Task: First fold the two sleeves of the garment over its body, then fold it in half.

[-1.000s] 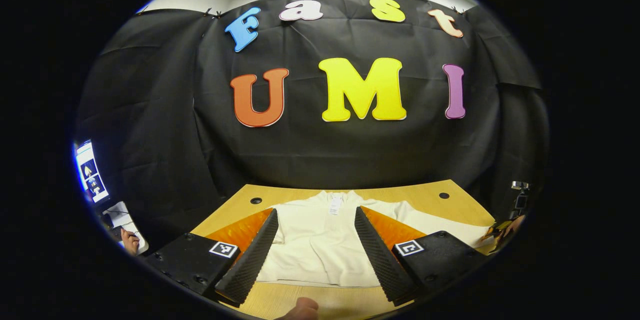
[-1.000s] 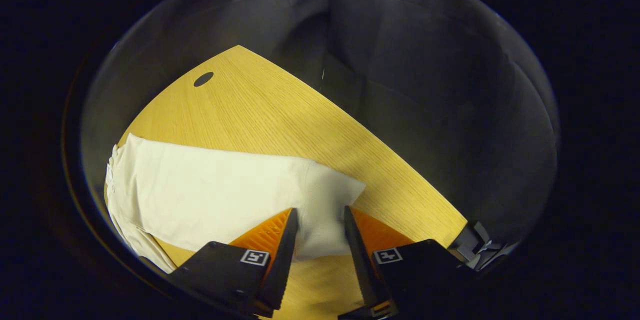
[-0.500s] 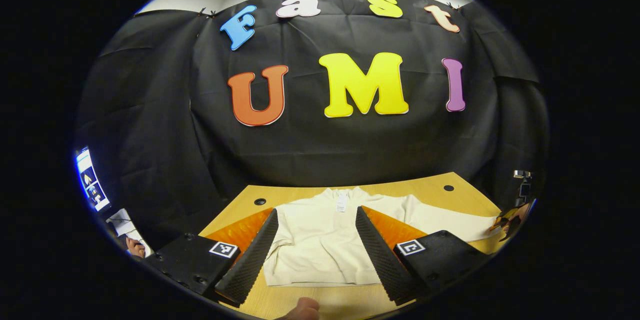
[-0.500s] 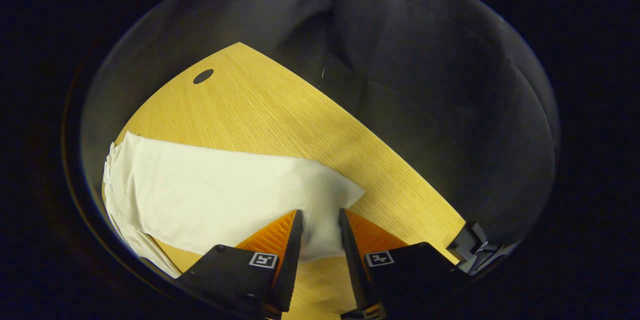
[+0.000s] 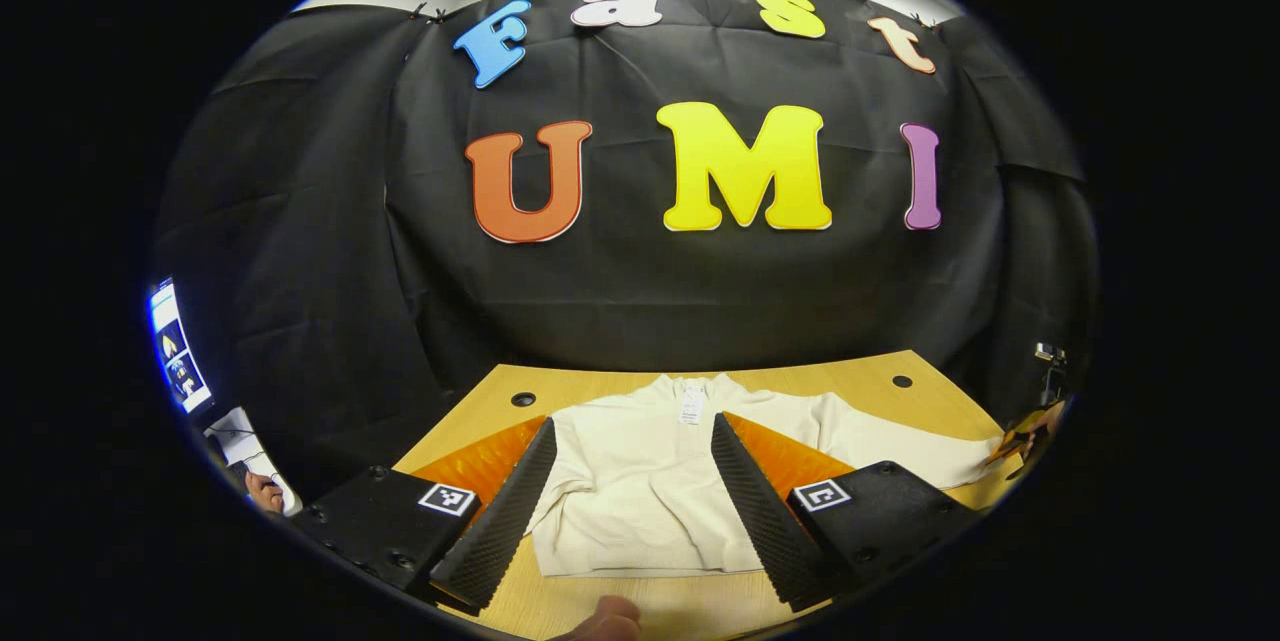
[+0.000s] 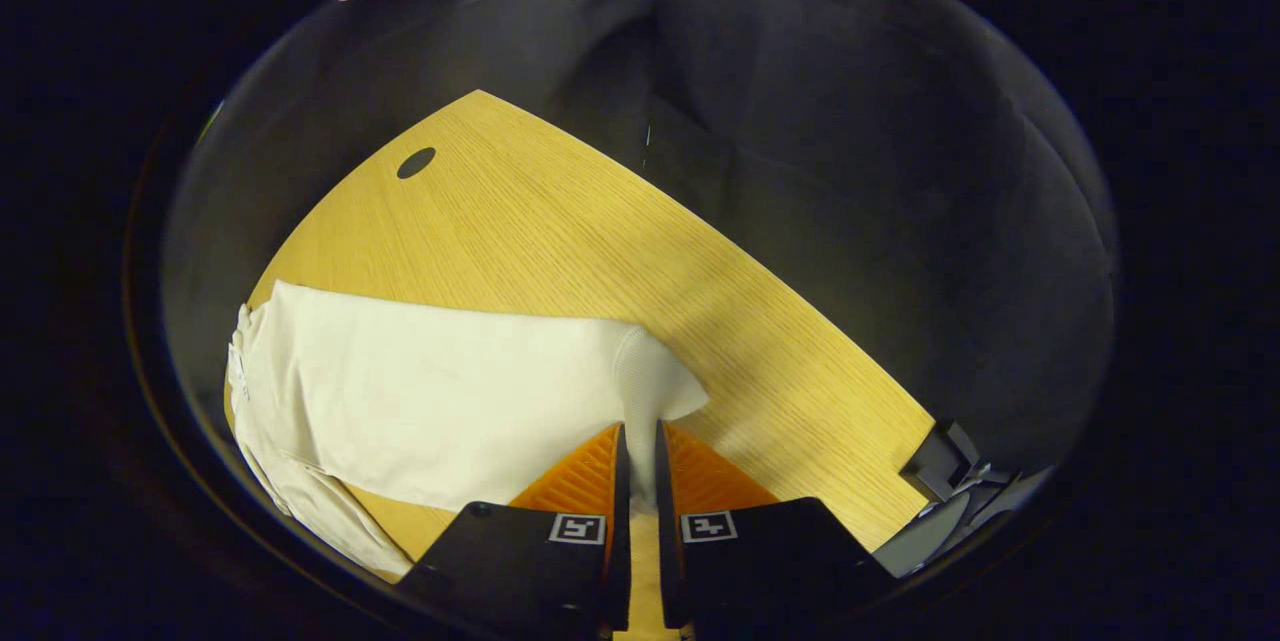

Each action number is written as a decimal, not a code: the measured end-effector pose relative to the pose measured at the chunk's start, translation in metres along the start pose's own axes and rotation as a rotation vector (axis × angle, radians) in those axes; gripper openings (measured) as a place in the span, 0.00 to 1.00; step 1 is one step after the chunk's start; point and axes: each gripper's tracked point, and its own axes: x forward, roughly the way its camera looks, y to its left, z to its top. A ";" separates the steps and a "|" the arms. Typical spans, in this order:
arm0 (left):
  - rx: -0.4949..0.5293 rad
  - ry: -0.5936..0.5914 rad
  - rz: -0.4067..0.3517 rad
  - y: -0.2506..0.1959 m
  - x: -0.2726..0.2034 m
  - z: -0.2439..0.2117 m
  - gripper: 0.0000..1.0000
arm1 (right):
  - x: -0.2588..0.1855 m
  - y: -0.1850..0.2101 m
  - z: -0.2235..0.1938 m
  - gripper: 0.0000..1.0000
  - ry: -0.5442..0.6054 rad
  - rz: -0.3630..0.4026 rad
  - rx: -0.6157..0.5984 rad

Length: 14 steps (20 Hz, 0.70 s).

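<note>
A cream garment (image 5: 640,491) lies flat on the wooden table (image 5: 880,401), collar toward the far wall. My left gripper (image 5: 632,421) hovers open above its near hem, with the body showing between the fingers. One sleeve (image 5: 900,446) stretches out to the right, where the other gripper (image 5: 1025,431) sits at its end. In the right gripper view that sleeve (image 6: 450,391) lies straight across the table (image 6: 560,221). Its ribbed cuff (image 6: 650,386) is bunched upward and pinched by my right gripper (image 6: 638,431), which is shut on it.
The table has round holes (image 5: 523,399) (image 5: 902,381) (image 6: 416,162) near its far corners. A lit screen (image 5: 175,346) and a hand (image 5: 262,493) are off the table's left side. A black fixture (image 6: 945,461) sits at the table edge near my right gripper.
My right gripper's fingers have shut on the sleeve cuff, which now bunches up between them. The left gripper has stayed open and barely shifted.
</note>
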 end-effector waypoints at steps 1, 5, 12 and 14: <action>-0.004 0.001 -0.005 0.000 0.001 -0.002 0.99 | -0.007 0.005 0.004 0.13 -0.010 0.011 -0.006; -0.020 0.000 -0.029 0.005 0.004 -0.006 0.99 | -0.043 0.040 0.021 0.13 -0.063 0.079 -0.019; -0.030 -0.012 -0.093 0.017 0.007 -0.009 0.99 | -0.112 0.144 0.045 0.13 -0.159 0.237 -0.114; -0.039 -0.021 -0.117 0.022 0.008 -0.008 0.99 | -0.130 0.178 0.047 0.13 -0.184 0.272 -0.161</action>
